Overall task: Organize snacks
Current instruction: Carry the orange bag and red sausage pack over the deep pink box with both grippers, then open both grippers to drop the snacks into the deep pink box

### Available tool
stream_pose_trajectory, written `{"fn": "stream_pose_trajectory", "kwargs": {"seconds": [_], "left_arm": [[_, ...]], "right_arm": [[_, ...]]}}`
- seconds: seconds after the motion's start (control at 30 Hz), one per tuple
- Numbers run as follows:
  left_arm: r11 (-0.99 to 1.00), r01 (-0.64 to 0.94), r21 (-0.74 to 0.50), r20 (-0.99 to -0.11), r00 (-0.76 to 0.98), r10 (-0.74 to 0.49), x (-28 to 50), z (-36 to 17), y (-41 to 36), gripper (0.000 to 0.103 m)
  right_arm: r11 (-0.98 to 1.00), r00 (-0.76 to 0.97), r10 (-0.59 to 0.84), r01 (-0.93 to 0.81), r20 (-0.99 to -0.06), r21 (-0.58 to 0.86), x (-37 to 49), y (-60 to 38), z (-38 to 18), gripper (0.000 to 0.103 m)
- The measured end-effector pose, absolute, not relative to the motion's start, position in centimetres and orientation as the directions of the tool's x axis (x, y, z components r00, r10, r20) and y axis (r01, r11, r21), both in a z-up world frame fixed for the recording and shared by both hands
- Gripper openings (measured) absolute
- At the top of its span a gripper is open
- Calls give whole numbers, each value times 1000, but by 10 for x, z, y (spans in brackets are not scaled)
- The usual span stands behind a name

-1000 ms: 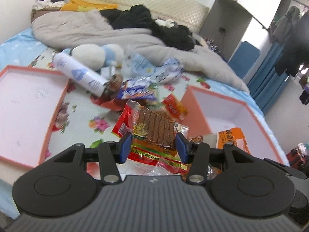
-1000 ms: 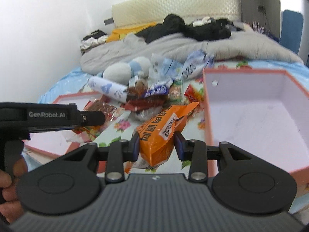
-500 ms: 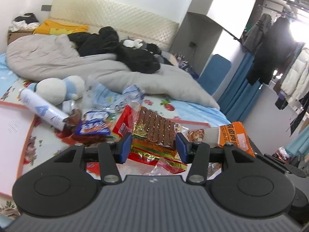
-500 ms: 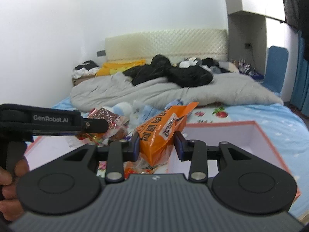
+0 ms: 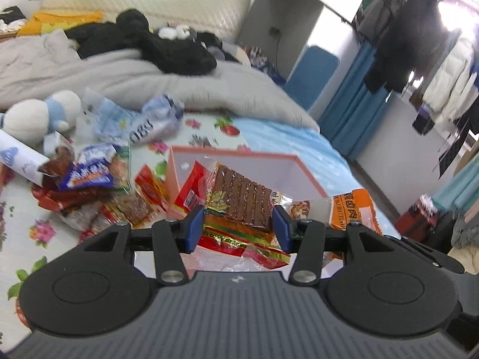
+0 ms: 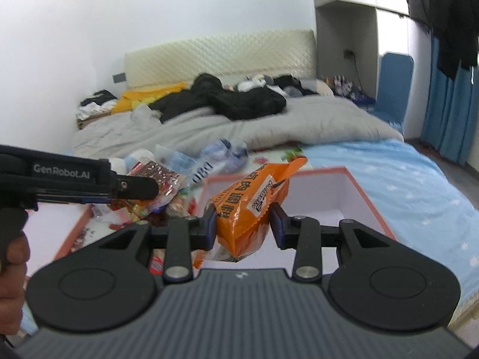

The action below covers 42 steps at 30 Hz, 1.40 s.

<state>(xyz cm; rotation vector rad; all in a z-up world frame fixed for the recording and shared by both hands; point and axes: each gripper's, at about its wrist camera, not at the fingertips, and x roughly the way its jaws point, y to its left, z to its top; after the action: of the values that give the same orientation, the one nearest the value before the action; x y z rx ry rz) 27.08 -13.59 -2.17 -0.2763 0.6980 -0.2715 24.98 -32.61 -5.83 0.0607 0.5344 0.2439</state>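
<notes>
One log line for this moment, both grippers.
left gripper: shut on red snack pack | right gripper: shut on orange packet | pink box: ahead

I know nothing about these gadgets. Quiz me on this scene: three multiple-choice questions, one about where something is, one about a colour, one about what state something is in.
1. Where does the pink-rimmed box lie?
A. on the floor
B. on the bed, beyond the held snacks
C. on a shelf

2. What colour is the packet in the right gripper?
A. orange
B. green
C. purple

3. What is the state of the left gripper?
A. empty and wide open
B. closed on the white bottle
C. closed on a clear pack of brown strips

Answers:
1. B: both wrist views show the box resting on the flowered sheet beyond the grippers.
2. A: the packet between the blue pads is orange with dark lettering.
3. C: the blue pads press both sides of the pack; the white bottle lies apart at the left edge.
</notes>
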Motion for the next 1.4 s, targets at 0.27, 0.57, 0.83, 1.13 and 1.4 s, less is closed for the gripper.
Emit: {"fn": "stream_pose_trajectory", "kwargs": {"seconds": [0.27,0.57,0.83,1.13,1.4], "left_arm": [[943,159,-292,-681,658,-322,319,-69,-161,55],[949,156,-275,-727,612,-312,347,-99,-171,56],[953,161,-259,-730,613,-302,340,-94,-168,79],[955,186,-229,-679,673,-294,302,-62,-156,80],[956,186,-228,-611,737,-289,265,-25,-133,80]], "right_arm": [[972,776,234,-188,-585,139,274,-339,-104,40],[972,724,234,-169,-649,162,298,-343,-139,41],[972,713,230,-136,-663,190,298,-346,-144,64],[965,758,247,-134,-604,226,271,-348,-116,70],[954,807,278,-171,-521,245,244,-337,-77,70]]}}
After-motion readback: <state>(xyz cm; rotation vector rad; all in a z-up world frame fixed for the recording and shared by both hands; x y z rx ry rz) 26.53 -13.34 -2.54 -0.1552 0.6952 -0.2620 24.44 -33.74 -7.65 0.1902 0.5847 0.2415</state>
